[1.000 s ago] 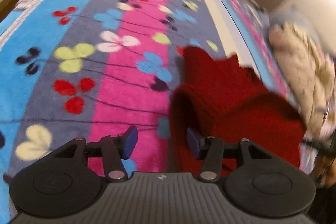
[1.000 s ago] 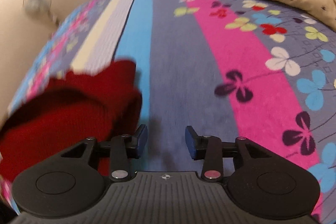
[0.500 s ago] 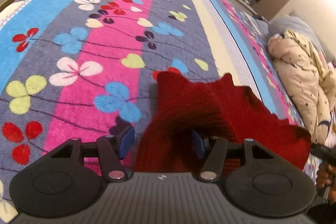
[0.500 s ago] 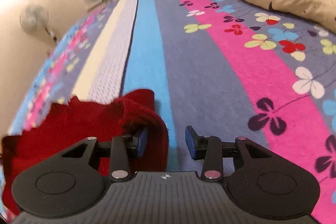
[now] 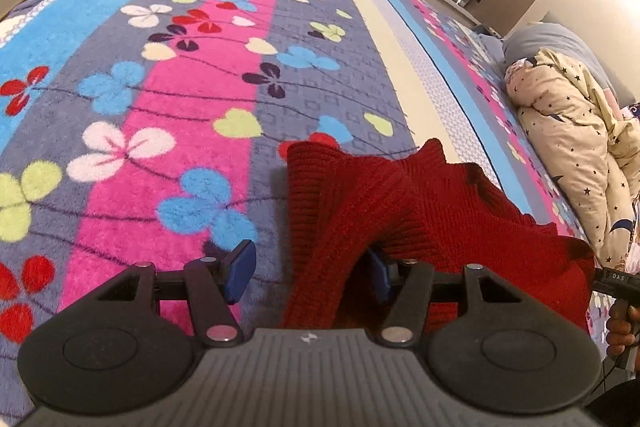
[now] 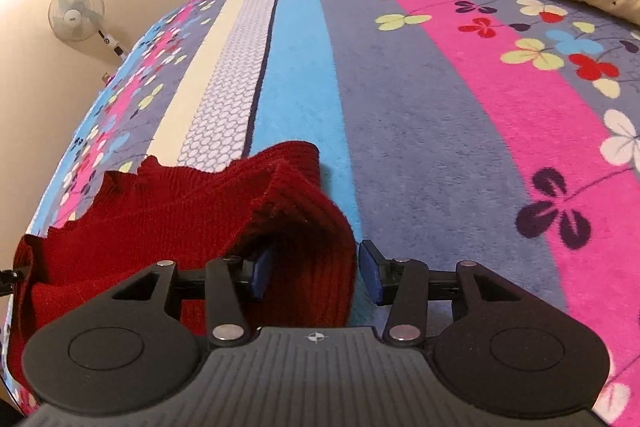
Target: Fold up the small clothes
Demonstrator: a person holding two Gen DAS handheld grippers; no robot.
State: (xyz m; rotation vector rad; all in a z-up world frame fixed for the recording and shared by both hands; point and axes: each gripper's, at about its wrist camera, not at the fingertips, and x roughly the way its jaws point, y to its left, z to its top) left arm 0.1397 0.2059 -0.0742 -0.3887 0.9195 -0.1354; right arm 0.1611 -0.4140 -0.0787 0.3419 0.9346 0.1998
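Now, line by line:
Red knit garment (image 5: 420,211): lies bunched on the bed's striped flower blanket (image 5: 168,99), across the pale and blue stripes, with one rolled end at each set of tongs.
Left tongs (image 5: 308,273): spread; a fold of the knit sits between the pads, draped over the right pad, while the left pad (image 5: 240,269) stands clear of it.
Right tongs (image 6: 316,273): jaws have just been opening; the knit's rolled end (image 6: 304,227) sits between them, covering the left pad and apart from the right pad (image 6: 370,271).
Star-print quilt (image 5: 576,155): heaped near the bed's right edge, beyond the garment.
Fan (image 6: 76,13): stands off the bed, by the wall.
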